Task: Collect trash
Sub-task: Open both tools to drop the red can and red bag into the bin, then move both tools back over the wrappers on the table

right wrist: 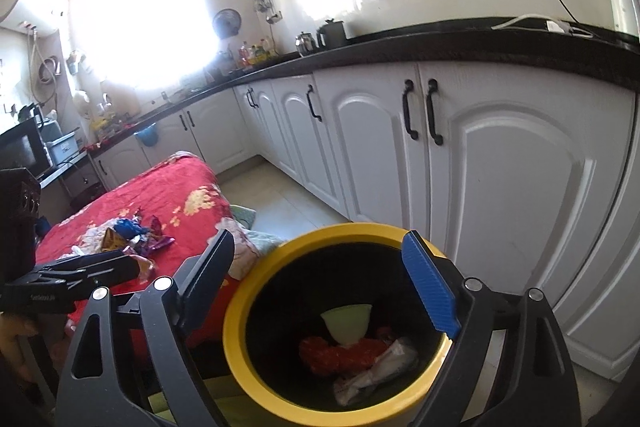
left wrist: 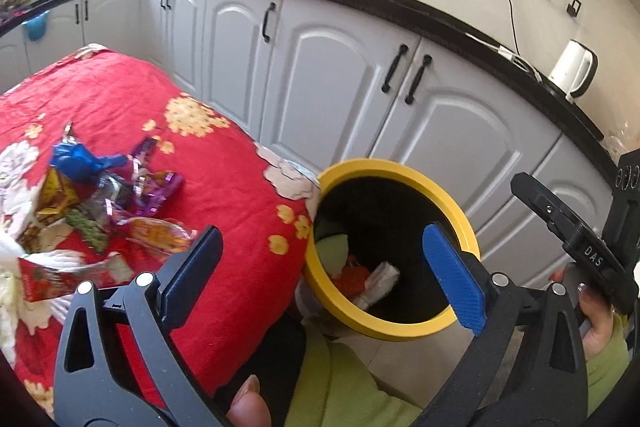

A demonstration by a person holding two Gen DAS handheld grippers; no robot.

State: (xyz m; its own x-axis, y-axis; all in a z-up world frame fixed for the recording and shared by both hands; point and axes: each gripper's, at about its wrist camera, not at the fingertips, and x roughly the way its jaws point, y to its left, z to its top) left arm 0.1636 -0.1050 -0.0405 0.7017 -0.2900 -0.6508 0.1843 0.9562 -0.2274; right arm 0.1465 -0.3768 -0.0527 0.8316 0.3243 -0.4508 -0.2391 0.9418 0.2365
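- Nearest the lens, the left gripper (left wrist: 324, 271) stood with its jaws spread wide and nothing between them; one pad was ribbed blue plastic, the other dark and smooth.
- Likewise the right gripper (right wrist: 320, 283) gaped open and empty, poised above the bin (right wrist: 240, 339).
- Round and black inside, the bin had a thick, smooth yellow rim and stood just beside the table's corner, in front of the white panelled cabinets (right wrist: 500, 163).
- Inside the bin lay a pale green cup-shaped piece (right wrist: 347, 323), crumpled red wrapping (right wrist: 336, 353) and a creased white packet (right wrist: 380, 367).
- Beside the bin, on the red floral tablecloth (left wrist: 224, 195), a heap of crinkled wrappers (left wrist: 116, 195) remained: shiny blue, purple foil, yellow and orange.
- Beyond the bin, in the left view, the other gripper's black body carried the letters "DAS" (left wrist: 593, 255).
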